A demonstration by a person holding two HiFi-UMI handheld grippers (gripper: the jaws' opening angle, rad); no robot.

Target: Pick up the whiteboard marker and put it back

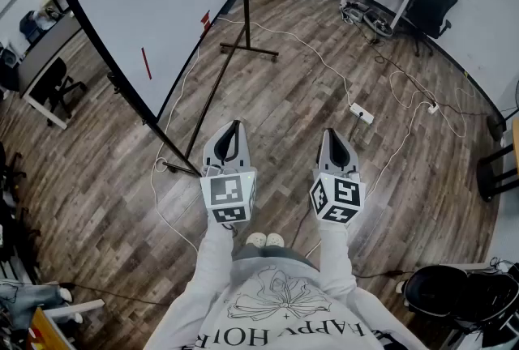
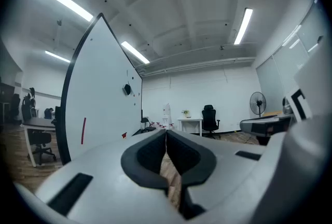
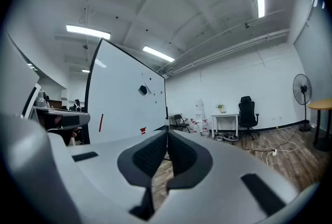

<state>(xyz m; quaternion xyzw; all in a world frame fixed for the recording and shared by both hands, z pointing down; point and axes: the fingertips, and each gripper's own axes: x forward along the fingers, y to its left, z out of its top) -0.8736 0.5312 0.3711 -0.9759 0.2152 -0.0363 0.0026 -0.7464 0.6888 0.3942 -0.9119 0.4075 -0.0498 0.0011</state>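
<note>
Whiteboard marker on whiteboard; left claw, right claw closed, empty.

The whiteboard runs off the head view's top edge. A thin red stick on it is too small to confirm as the marker. So is a small red item at its lower rim. The bottom edge cuts off the person's torso.

The left gripper and right gripper are coloured grey, with black-and-white squares. Ahead of the left one, a red marker is seen on a white, black-framed whiteboard. The floor is patterned in brown planks.
</note>
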